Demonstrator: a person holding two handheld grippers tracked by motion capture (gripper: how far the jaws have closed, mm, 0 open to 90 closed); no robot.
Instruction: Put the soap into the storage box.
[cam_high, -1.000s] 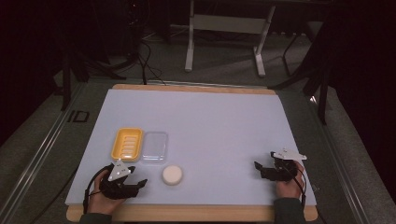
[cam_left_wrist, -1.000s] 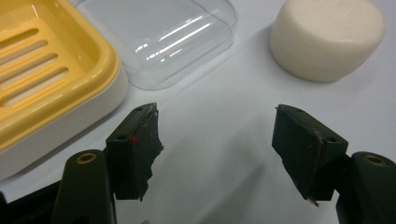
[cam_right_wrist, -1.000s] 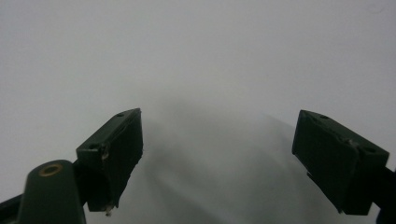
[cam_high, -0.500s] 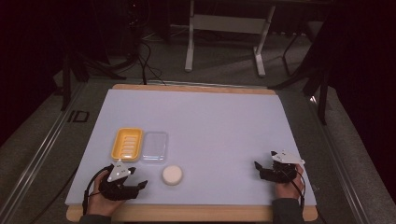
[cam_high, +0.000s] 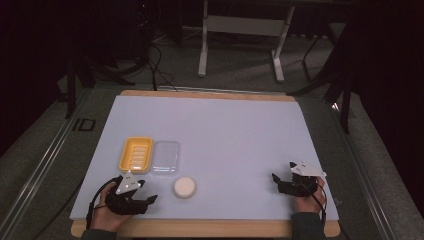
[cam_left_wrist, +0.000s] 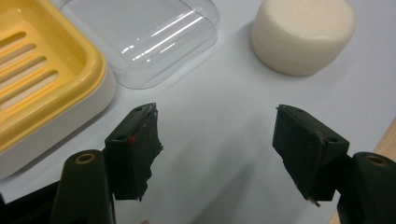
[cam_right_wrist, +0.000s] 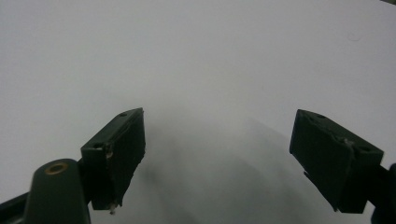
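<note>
Nothing is begun, as far as I can judge: the pale lavender tabletop (cam_high: 225, 145) carries three things at its near left, all untouched. The yellow slatted soap dish (cam_high: 135, 154) lies touching the clear plastic lid (cam_high: 165, 157), and the round cream soap bar (cam_high: 184, 187) sits just nearer, apart from both.

My left gripper (cam_high: 145, 201) rests by the soap, fingers spread and empty; my right gripper (cam_high: 276, 180) sits well apart, near right, likewise spread and empty.

The left gripper view shows the dish's slots and the lid's glare; the right gripper view gives bare tabletop.
</note>
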